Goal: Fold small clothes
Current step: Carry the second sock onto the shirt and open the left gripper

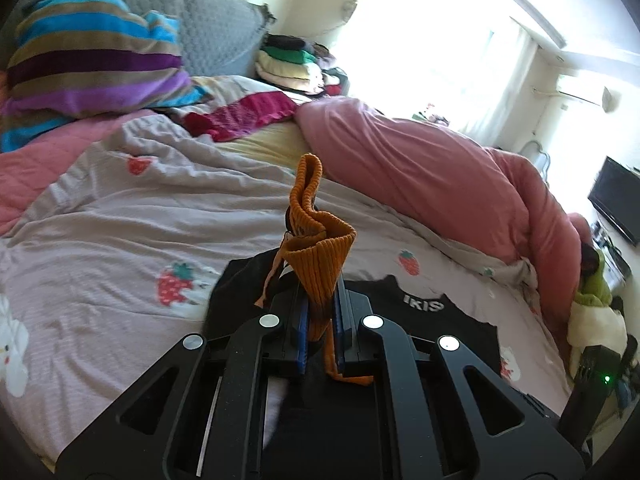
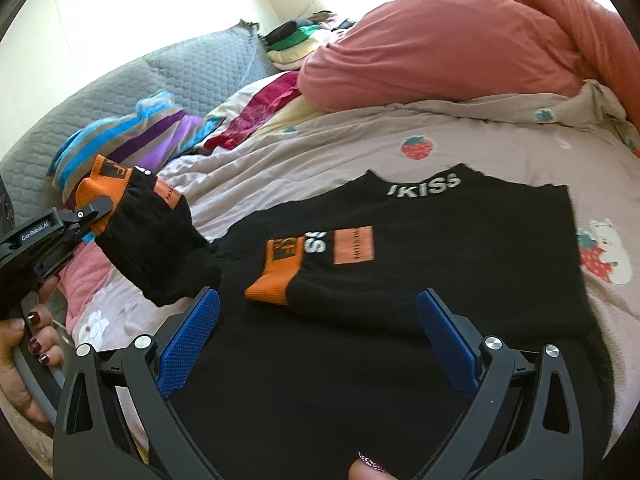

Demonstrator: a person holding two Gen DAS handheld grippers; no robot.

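A small black sweater (image 2: 440, 240) with orange cuffs and white lettering lies flat on the bed; it also shows in the left wrist view (image 1: 440, 320). My left gripper (image 1: 320, 312) is shut on the orange cuff (image 1: 316, 256) of the left sleeve and holds it lifted above the bed. In the right wrist view the left gripper (image 2: 94, 216) pinches that cuff (image 2: 102, 184) at the far left. The other sleeve's orange cuff (image 2: 276, 276) lies folded across the sweater's chest. My right gripper (image 2: 320, 336) is open and empty, just above the sweater's lower part.
The bed has a grey sheet with strawberry prints (image 1: 120, 216). A pink duvet (image 1: 420, 160) is bunched at the right. A striped pillow (image 1: 88, 56) and a stack of folded clothes (image 1: 296, 64) lie by the grey headboard (image 1: 216, 20). A television (image 1: 616, 200) stands at the far right.
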